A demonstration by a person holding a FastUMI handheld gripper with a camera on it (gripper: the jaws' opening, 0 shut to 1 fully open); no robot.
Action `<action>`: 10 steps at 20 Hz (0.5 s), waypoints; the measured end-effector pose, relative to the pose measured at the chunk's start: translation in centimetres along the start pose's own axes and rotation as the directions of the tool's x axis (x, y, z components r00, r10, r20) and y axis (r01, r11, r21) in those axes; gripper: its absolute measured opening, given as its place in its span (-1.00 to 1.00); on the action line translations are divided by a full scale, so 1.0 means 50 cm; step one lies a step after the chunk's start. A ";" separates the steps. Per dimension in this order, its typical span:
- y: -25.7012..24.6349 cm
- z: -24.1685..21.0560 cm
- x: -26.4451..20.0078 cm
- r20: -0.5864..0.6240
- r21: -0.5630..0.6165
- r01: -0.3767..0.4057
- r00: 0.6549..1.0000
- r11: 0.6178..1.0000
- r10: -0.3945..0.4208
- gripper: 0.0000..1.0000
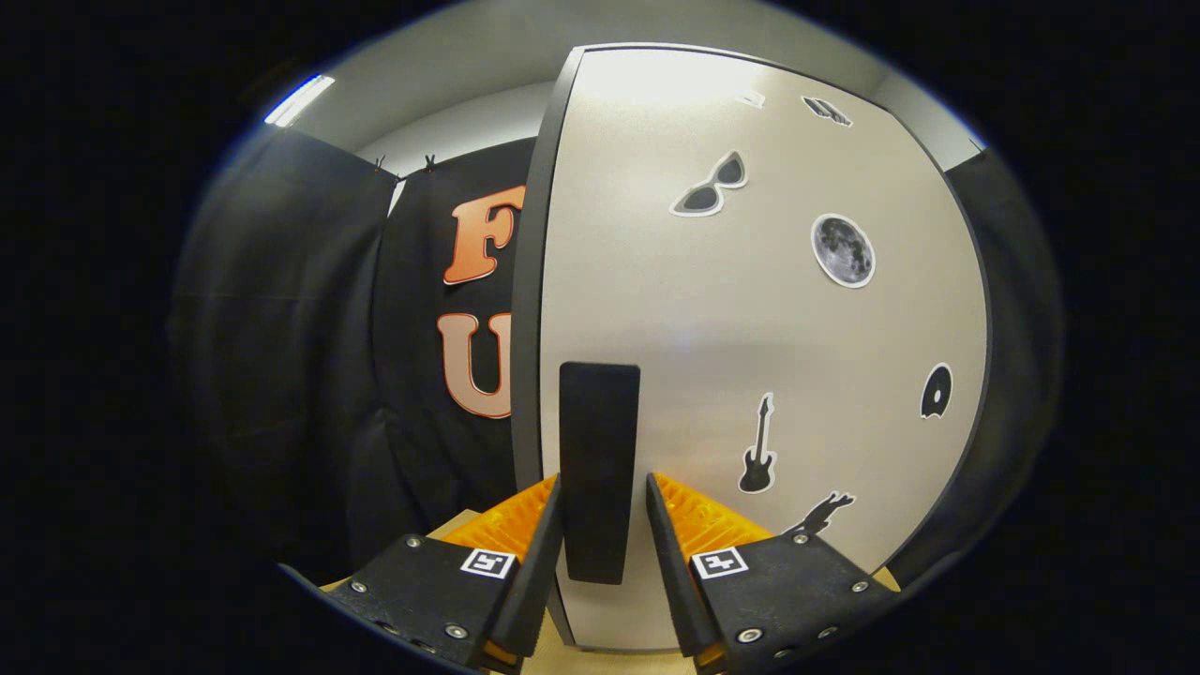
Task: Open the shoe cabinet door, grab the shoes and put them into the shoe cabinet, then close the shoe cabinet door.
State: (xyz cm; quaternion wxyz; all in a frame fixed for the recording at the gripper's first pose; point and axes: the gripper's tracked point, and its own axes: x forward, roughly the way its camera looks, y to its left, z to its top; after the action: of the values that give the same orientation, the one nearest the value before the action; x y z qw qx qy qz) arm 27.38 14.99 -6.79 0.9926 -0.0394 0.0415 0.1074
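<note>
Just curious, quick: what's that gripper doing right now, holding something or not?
Gripper: its fingers sit on either side of the cabinet door's black handle; whether both press on it cannot be told.

The door [750, 319] is pale grey with a dark edge, its handle [598, 469] black. Black stickers dot it: sunglasses [711, 186], a grey moon [843, 250], a guitar [758, 448].
</note>
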 end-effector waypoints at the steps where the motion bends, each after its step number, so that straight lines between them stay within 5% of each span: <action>1: -0.002 -0.003 0.001 -0.010 0.003 0.000 1.000 1.000 0.000 0.09; 10: -0.018 0.005 -0.098 -0.021 0.055 0.026 0.999 0.998 -0.025 0.22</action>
State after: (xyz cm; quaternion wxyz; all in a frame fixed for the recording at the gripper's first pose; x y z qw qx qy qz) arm 22.81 13.10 -6.02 0.9941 -0.0135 0.0540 0.0932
